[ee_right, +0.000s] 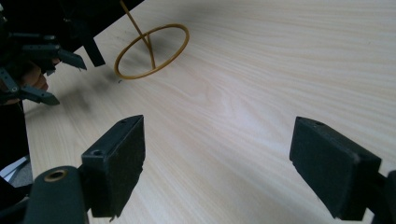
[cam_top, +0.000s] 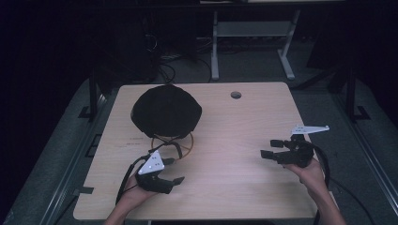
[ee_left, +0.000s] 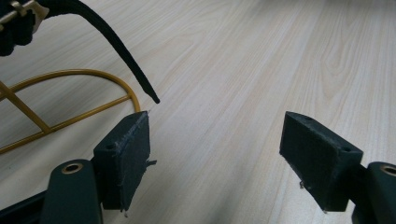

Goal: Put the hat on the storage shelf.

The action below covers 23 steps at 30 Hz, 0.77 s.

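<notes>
Nearest the person, at about 7 o'clock on the table, the left claw is held just above the wood with its jaws spread wide and nothing between them. In the left gripper view the bare wood grain is seen between the two black pads, and a dangling black strap ends just beyond the left pad. At about 4 o'clock the right claw is held in the other hand, pointed toward the table's middle; its jaws are likewise spread wide and empty, as is seen in the right gripper view.

Farther off, at about 11 o'clock, a black hat is carried on a gold wire stand, whose ring base rests on the table just beyond the left claw. A round cable hole is set at about 1 o'clock near the far edge. No brand, label or writing can be read anywhere.
</notes>
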### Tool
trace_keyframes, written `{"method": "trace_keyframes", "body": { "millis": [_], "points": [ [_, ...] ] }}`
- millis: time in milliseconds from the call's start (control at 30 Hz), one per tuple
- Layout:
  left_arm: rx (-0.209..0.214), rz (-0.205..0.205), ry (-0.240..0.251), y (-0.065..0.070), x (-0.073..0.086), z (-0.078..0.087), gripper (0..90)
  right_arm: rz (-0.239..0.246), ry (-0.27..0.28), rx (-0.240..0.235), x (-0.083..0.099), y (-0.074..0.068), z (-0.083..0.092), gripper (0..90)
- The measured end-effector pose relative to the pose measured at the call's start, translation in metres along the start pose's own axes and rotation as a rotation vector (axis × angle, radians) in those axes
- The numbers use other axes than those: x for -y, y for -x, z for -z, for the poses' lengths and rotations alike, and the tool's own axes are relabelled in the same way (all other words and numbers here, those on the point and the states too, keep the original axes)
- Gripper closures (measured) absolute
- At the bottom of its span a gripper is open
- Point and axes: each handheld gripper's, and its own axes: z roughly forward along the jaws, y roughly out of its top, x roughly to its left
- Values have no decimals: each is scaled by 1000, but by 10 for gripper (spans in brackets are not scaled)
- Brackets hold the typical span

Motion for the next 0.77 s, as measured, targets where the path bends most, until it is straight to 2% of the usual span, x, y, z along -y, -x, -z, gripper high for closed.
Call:
{"method": "trace_keyframes", "body": {
  "millis": [300,400,633,767],
  "points": [
    [-2,9,6,-1,0,1,241,5,3,-5,23,-8,7,179],
    [-2,11,5,-1,0,0,241,17,-7,11,33,-12,9,175],
    [2,8,1,0,0,-2,241,5,13,18,61,-21,15,168],
    [2,9,5,1,-1,-2,241,2,11,28,70,-25,15,167]
  ]
}}
